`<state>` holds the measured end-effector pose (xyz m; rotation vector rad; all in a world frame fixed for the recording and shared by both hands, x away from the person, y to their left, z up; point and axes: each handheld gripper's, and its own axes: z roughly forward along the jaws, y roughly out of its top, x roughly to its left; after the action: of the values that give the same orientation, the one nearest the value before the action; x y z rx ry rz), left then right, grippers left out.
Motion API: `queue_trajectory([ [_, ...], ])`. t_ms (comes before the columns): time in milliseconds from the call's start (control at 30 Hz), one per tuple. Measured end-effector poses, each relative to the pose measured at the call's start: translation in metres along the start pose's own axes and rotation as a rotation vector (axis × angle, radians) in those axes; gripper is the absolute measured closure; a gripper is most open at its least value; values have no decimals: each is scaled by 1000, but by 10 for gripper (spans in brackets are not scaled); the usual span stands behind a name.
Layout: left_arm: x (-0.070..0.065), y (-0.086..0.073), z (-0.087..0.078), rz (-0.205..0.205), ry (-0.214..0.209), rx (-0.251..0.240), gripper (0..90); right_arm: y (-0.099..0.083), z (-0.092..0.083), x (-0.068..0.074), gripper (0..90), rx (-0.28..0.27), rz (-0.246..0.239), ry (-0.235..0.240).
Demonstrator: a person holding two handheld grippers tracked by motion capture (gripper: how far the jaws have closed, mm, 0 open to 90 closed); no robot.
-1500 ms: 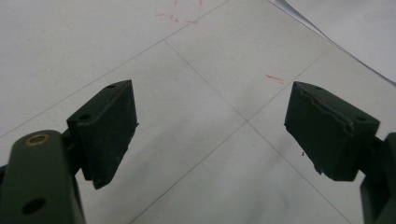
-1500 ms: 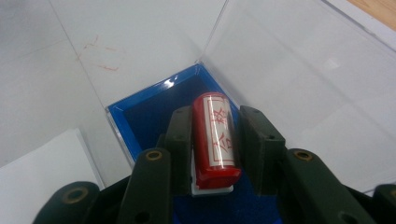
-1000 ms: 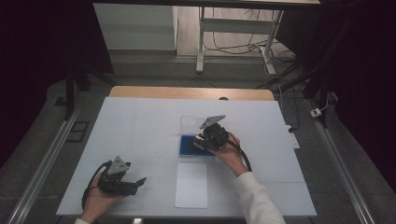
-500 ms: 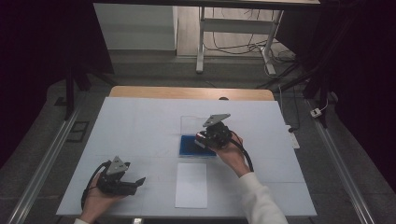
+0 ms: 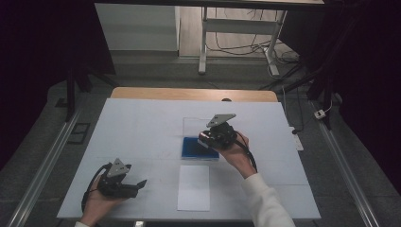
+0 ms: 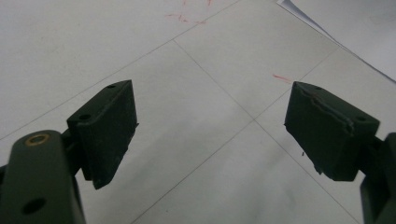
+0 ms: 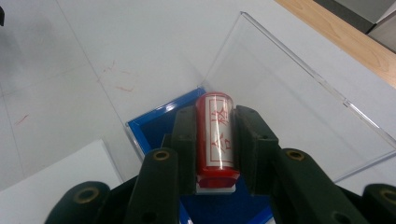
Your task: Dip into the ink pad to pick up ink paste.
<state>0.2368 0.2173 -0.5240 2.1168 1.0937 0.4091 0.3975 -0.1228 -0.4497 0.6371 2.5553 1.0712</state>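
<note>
My right gripper (image 7: 215,126) is shut on a red cylindrical stamp (image 7: 216,135) with red characters on a clear sleeve. It hangs over the blue ink pad box (image 7: 154,123), whose clear lid (image 7: 280,88) stands open behind it. In the high view the right gripper (image 5: 204,138) hovers at the right part of the blue ink pad box (image 5: 194,148), mid table. A white sheet of paper (image 5: 194,187) lies just in front of the box. My left gripper (image 5: 142,182) rests near the table's front left, open, with only bare table between its fingers (image 6: 109,128).
The white table cover (image 5: 142,127) carries faint grid lines and red marks. A wooden edge (image 5: 189,93) runs along the far side. The corner of the paper sheet (image 6: 336,23) shows in the left gripper view. Metal rails (image 5: 42,165) flank the table.
The right gripper has lifted slightly with the stamp over the blue box. The left gripper has stayed where it was.
</note>
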Motion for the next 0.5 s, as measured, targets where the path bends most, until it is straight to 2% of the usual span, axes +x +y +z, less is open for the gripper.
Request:
queue_trajectory([
  [267,0,0,0,2,1,2,175,0,0,0,699,7,-3,5],
  [500,0,0,0,1,1,2,176,0,9,2,699,30,-2,15],
])
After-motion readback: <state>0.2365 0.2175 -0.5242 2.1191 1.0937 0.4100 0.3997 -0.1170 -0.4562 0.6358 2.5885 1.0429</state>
